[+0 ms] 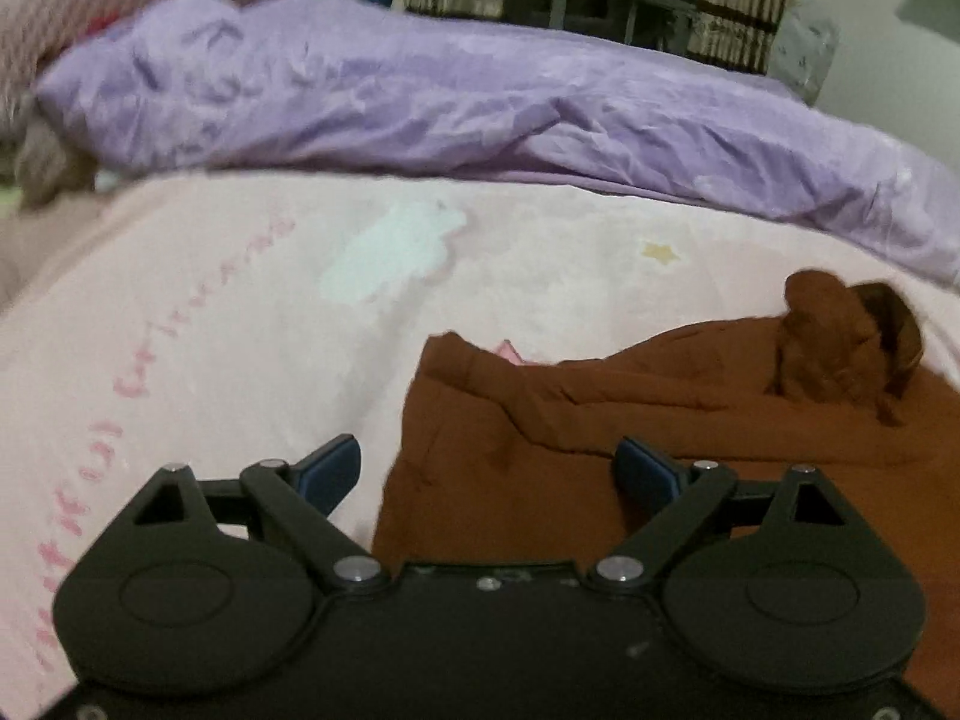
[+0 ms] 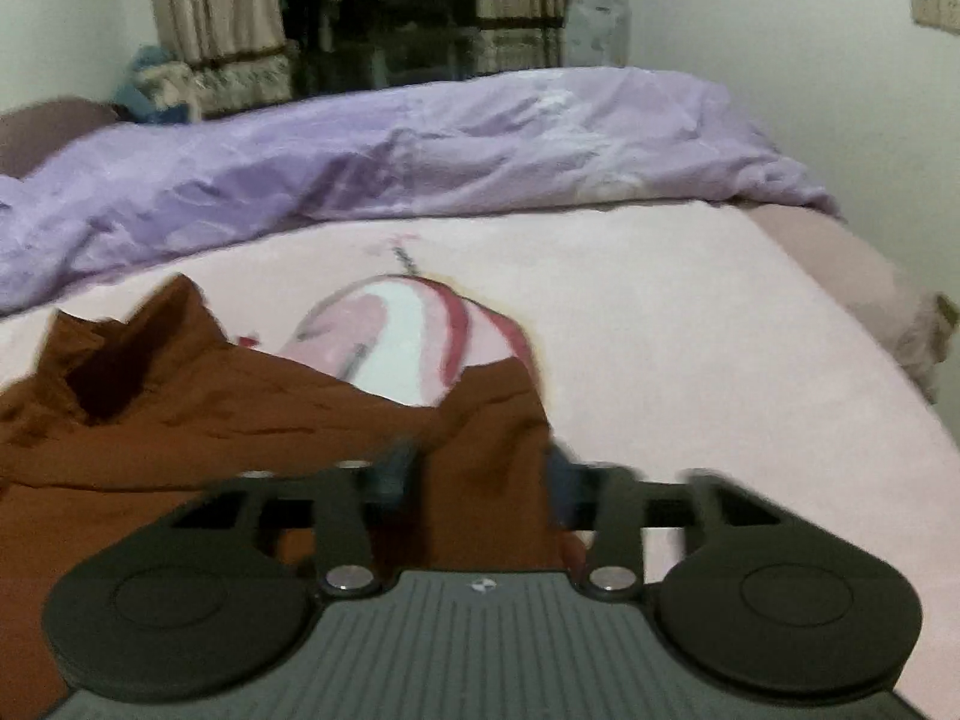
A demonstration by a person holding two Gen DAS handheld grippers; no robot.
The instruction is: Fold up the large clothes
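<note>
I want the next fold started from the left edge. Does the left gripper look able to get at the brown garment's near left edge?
Probably yes. The left gripper is open just above the brown garment, whose left edge lies flat on the pink sheet between its fingers, with nothing covering it.

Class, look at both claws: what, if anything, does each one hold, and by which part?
Left claw: open, holding nothing. Right claw: a raised fold at the brown garment's edge sits between its fingers; blur hides whether they pinch it.

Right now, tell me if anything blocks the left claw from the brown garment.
Nothing visible does. The left claw is open right over the brown garment's near edge on the pink sheet, with only bare fabric between its fingers.
</note>
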